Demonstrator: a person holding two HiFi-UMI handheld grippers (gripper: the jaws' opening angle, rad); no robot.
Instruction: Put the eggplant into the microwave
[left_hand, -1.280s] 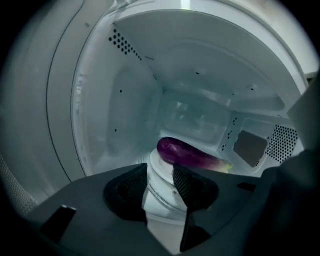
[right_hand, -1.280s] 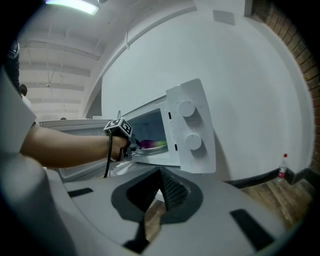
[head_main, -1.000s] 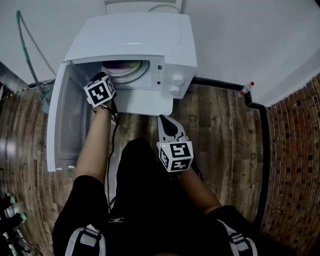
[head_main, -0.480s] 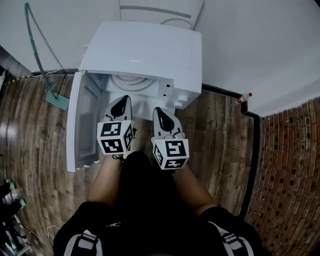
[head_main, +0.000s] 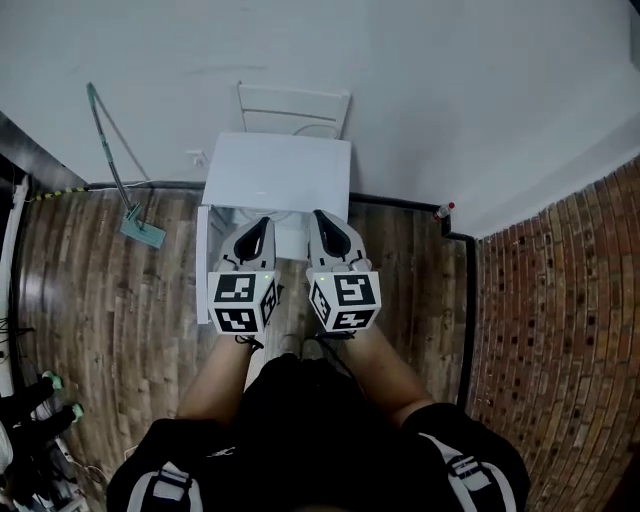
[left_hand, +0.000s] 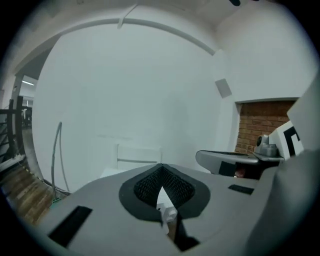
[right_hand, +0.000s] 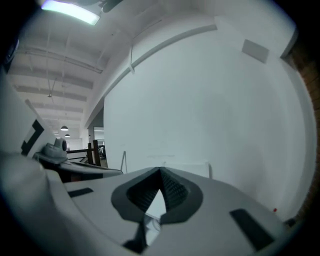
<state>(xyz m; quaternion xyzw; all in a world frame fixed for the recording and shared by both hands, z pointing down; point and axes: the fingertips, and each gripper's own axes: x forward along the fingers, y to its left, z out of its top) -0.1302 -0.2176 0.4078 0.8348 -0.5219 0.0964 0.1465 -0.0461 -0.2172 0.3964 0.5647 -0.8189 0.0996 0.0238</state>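
Observation:
The white microwave (head_main: 275, 170) stands on the wooden floor by the wall, small and far below, its door (head_main: 203, 262) swung open to the left. No eggplant shows; the cavity is hidden behind my grippers. My left gripper (head_main: 262, 222) and right gripper (head_main: 320, 218) are held side by side, high above the microwave's front, both shut with nothing between the jaws. In the left gripper view the left gripper (left_hand: 161, 167) points at the white wall, and the right gripper view shows the right gripper (right_hand: 161, 172) doing the same.
A green-handled mop (head_main: 125, 190) leans on the wall at the left. A black pipe (head_main: 400, 203) runs along the wall base, with a red-capped bottle (head_main: 443, 210) on it. Brick paving (head_main: 560, 300) lies to the right. A white frame (head_main: 293, 105) stands behind the microwave.
The left gripper has come out of the microwave's opening and risen beside the right one. Both grippers and the head view have lifted, so the microwave looks much smaller.

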